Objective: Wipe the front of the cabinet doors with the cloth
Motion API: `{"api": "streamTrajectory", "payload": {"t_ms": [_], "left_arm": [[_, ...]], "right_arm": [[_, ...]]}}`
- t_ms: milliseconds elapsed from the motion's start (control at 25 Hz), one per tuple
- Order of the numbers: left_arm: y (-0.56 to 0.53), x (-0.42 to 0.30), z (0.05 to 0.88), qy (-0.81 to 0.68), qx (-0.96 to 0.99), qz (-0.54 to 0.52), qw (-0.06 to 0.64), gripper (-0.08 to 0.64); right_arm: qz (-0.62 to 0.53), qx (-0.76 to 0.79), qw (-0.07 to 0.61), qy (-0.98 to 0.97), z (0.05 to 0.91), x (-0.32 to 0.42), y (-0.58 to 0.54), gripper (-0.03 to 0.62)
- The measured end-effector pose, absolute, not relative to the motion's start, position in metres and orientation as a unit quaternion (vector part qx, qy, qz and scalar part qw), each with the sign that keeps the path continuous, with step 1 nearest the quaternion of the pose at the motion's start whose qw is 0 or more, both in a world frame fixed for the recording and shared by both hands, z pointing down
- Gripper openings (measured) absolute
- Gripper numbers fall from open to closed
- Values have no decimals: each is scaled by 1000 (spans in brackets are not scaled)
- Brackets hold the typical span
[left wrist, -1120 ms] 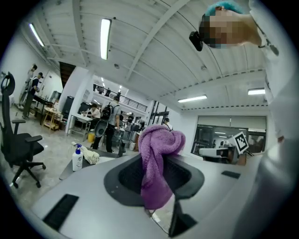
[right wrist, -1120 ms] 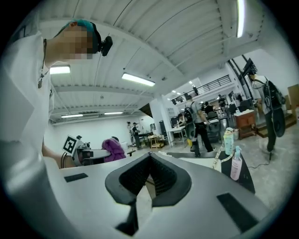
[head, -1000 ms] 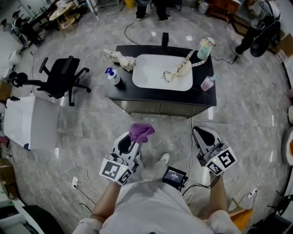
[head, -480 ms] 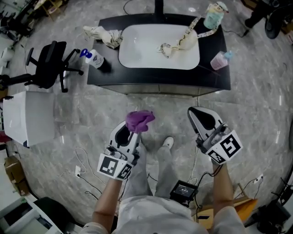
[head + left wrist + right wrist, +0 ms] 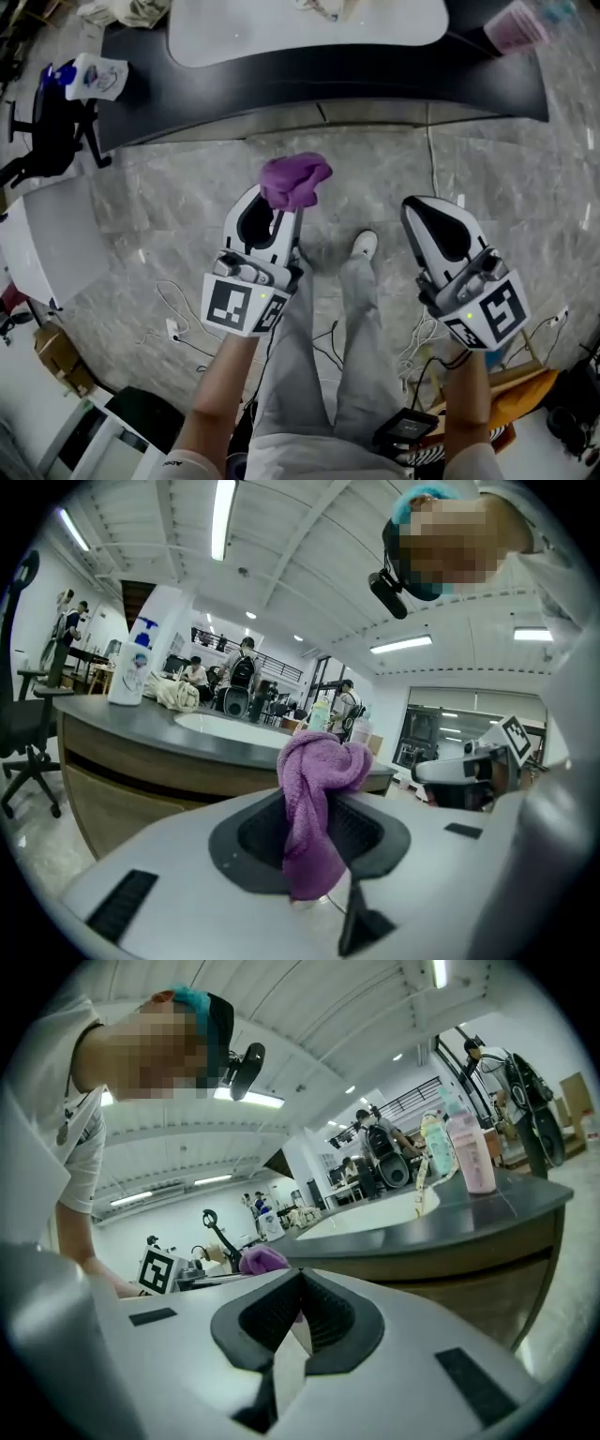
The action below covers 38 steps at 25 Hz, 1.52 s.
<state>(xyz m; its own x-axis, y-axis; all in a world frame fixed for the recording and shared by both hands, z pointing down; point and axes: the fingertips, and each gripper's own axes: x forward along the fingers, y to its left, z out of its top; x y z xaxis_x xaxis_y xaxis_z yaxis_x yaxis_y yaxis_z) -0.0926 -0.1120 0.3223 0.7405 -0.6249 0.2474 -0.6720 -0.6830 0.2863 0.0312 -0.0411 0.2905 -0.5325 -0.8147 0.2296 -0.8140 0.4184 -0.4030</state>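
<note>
Cloth (image 5: 293, 180), purple and bunched, is pinched between the closed fingers of the left gripper (image 5: 280, 206). Its bulk bulges past the fingertips, and a tail hangs back between them. The right gripper (image 5: 419, 208) is held level with the left one and well to its right, its fingers pressed together on nothing. Ahead of both pairs of fingers, not touching them, are the brown cabinet doors (image 5: 131, 785) under a dark table (image 5: 375, 80) with a white sink (image 5: 309, 23). A spray bottle (image 5: 89, 77) stands ahead and left of the left fingers.
</note>
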Motion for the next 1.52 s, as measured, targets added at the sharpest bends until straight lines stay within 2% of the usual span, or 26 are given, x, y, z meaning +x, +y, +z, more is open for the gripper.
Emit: {"api": "streamTrajectory", "payload": {"t_ms": [360,880,1160,1520], "left_arm": [[-137,-71,429,-352,916,66,182,109],[-184,-61,452,-314,931,55,180,109],[-205,-108,457,-321,929,52,176,109],[-236,-217,455,-362,918,65,151,109]], "right_arm": [[-262,-509,-2,820,389,9,-34,28],[-279,-574,6,770,413,-13,-55,28],[-273,-543,-11,794,417,-62,-96,28],[-276,-499,-27,821,422,-134,-123,28]]}}
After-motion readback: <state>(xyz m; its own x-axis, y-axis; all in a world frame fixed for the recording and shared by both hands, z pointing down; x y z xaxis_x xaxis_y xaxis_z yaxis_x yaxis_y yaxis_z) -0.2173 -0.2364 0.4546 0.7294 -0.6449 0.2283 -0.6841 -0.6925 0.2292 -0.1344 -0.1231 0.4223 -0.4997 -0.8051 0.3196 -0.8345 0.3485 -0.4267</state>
